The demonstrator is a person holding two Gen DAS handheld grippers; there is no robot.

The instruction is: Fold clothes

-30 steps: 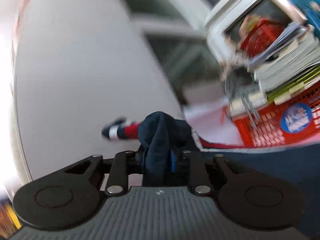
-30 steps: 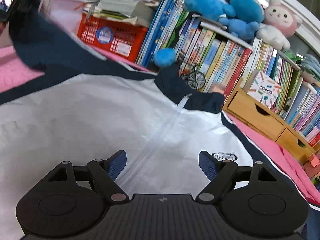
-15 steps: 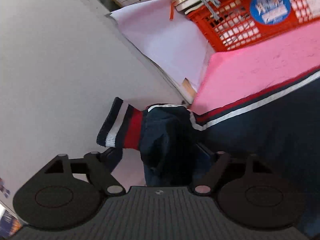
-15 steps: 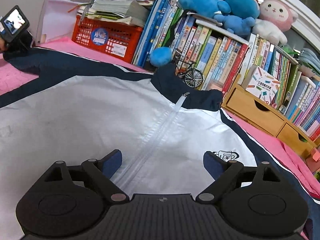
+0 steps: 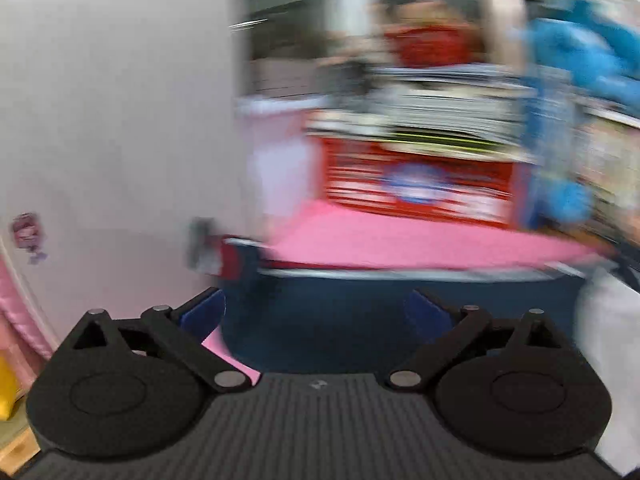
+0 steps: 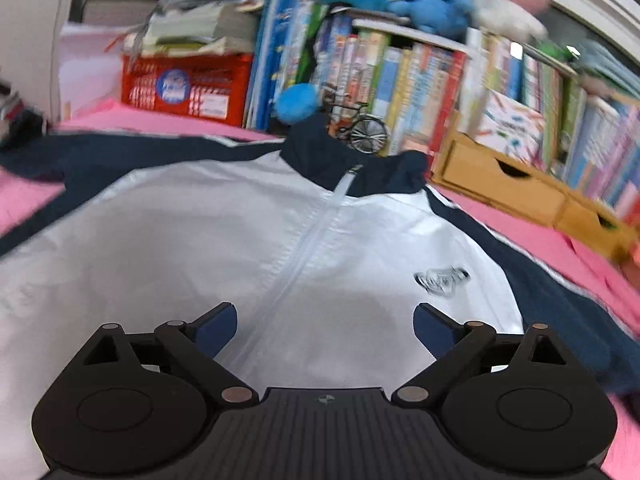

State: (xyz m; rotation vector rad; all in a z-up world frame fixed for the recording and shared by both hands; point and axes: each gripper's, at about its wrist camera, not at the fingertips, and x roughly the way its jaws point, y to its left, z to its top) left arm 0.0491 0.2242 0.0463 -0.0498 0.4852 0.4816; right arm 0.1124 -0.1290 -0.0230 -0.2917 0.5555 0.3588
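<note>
Lying flat on the pink surface, zip closed, the white-and-navy jacket spreads beneath the right claw; the left claw hovers above its navy sleeve. Both claws have just opened wide, gripping nothing.

White-and-navy jacket flat on pink bedding

From the left gripper's camera nearly everything smears sideways: the red crate reads only as streaks, its round label illegible, and the papers piled on it run together. The blue plush toy there is a shapeless blot. The striped cuff is probably the jacket sleeve's end, too blurred to be sure. On the right side, the white jacket runs off the lower edge behind the gripper body, and its chest logo cannot be read.
</note>
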